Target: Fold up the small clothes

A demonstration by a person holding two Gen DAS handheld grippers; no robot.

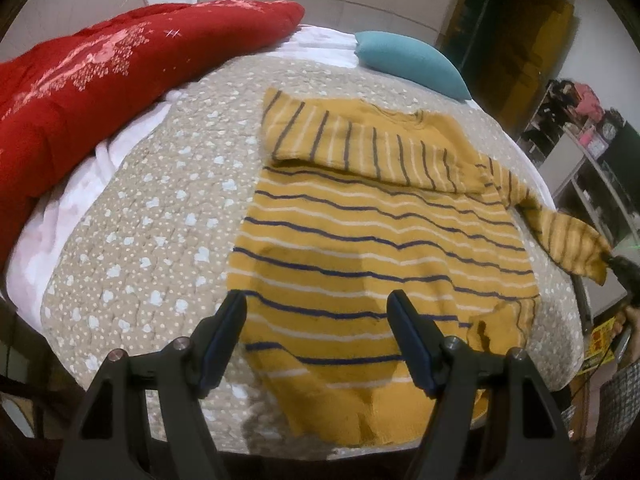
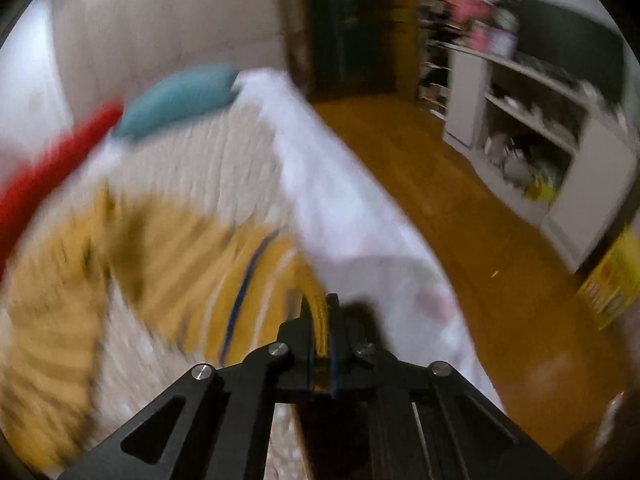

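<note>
A mustard-yellow sweater (image 1: 360, 240) with dark and white stripes lies flat on the quilted bed cover (image 1: 160, 208). One sleeve is folded across its chest. The other sleeve (image 1: 568, 240) stretches off to the right, and my right gripper (image 1: 612, 260) is shut on its cuff at the bed's edge. In the blurred right wrist view the right gripper (image 2: 320, 308) has its jaws pressed together on yellow fabric (image 2: 320, 320), with the sweater (image 2: 160, 248) trailing to the left. My left gripper (image 1: 316, 300) hovers open above the sweater's lower hem, with nothing between its fingers.
A red quilt (image 1: 100, 80) is bunched along the bed's left side and a teal pillow (image 1: 412, 60) lies at the far end. To the right of the bed are wooden floor (image 2: 440, 200), white shelves (image 2: 540, 128) with clutter, and a dark doorway (image 2: 348, 32).
</note>
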